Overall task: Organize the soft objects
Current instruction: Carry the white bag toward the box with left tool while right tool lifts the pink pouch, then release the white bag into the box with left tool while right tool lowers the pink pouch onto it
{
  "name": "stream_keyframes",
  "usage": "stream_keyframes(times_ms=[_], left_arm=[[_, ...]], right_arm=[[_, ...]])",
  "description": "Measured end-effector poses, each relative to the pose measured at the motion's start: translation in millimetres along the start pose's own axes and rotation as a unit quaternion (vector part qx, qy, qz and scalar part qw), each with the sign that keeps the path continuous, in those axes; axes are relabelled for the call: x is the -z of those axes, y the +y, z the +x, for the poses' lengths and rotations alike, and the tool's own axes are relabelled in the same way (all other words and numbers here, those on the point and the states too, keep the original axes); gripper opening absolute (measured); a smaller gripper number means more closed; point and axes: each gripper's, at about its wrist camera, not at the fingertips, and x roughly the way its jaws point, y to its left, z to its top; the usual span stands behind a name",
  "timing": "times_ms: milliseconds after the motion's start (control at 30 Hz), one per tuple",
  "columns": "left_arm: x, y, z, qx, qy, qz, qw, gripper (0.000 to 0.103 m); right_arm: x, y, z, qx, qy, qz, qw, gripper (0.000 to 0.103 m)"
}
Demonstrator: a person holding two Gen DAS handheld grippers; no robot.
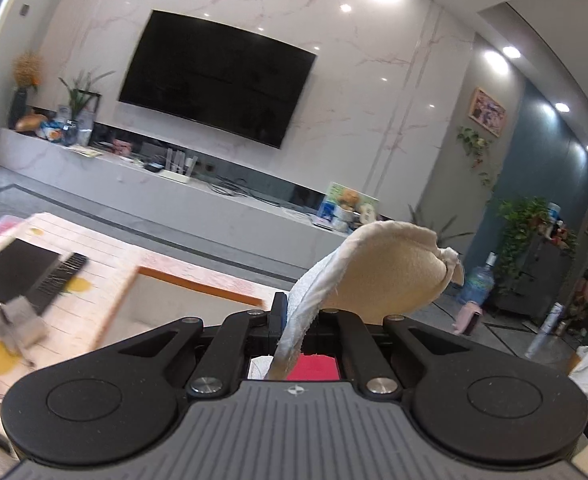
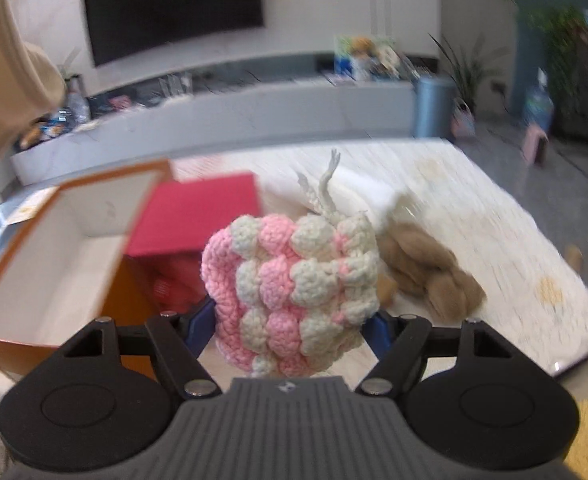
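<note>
My left gripper [image 1: 300, 312] is shut on a cream and tan soft plush piece [image 1: 390, 272], held up in the air above an orange-rimmed open box [image 1: 198, 280]. My right gripper [image 2: 290, 320] is shut on a pink and white crocheted pouch [image 2: 294, 288] with a white drawstring, held above the table. The same orange box [image 2: 54, 248] with a white inside stands open at the left of the right wrist view, a red box [image 2: 198, 212] beside it. A tan plush toy [image 2: 426, 272] lies on the table behind the pouch.
The table has a pale patterned cloth [image 2: 474, 216]. A laptop [image 1: 34, 276] and a small grey item [image 1: 20, 322] lie at the left. A TV [image 1: 214, 76] and a long cabinet [image 1: 174, 192] stand beyond. A cream sleeve [image 2: 2, 80] shows at upper left.
</note>
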Motion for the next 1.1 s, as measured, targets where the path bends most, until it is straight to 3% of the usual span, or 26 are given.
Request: stream_keyframes(times_ms=[100, 167, 333, 467, 567, 800, 1000, 1100], left_arm=[[1, 22, -2, -0.003, 0.007, -0.019, 0.9998, 0.006], [3, 42, 6, 0.005, 0.028, -0.057, 0.9980, 0.006], [19, 99, 41, 0.035, 0.087, -0.193, 0.9767, 0.006], [34, 123, 69, 0.017, 0.111, -0.227, 0.9673, 0.006], [44, 135, 87, -0.003, 0.136, -0.246, 0.9596, 0.006], [65, 154, 108, 0.001, 0.162, -0.289, 0.9435, 0.006], [64, 139, 109, -0.006, 0.182, -0.235, 0.9549, 0.007], [60, 134, 102, -0.022, 0.188, -0.218, 0.9574, 0.025]], right_arm=[[-10, 20, -13, -0.028, -0.022, 0.005, 0.999, 0.073], [-15, 34, -20, -0.047, -0.037, 0.007, 0.998, 0.073], [-18, 78, -28, -0.086, -0.042, -0.049, 0.994, 0.074], [-12, 104, -29, -0.107, -0.035, -0.111, 0.987, 0.074], [-9, 109, -20, -0.114, -0.017, -0.116, 0.987, 0.074], [-2, 108, 1, -0.116, 0.012, -0.116, 0.986, 0.074], [-4, 103, 12, -0.117, 0.022, -0.108, 0.987, 0.074], [-4, 101, 12, -0.116, 0.023, -0.105, 0.987, 0.074]])
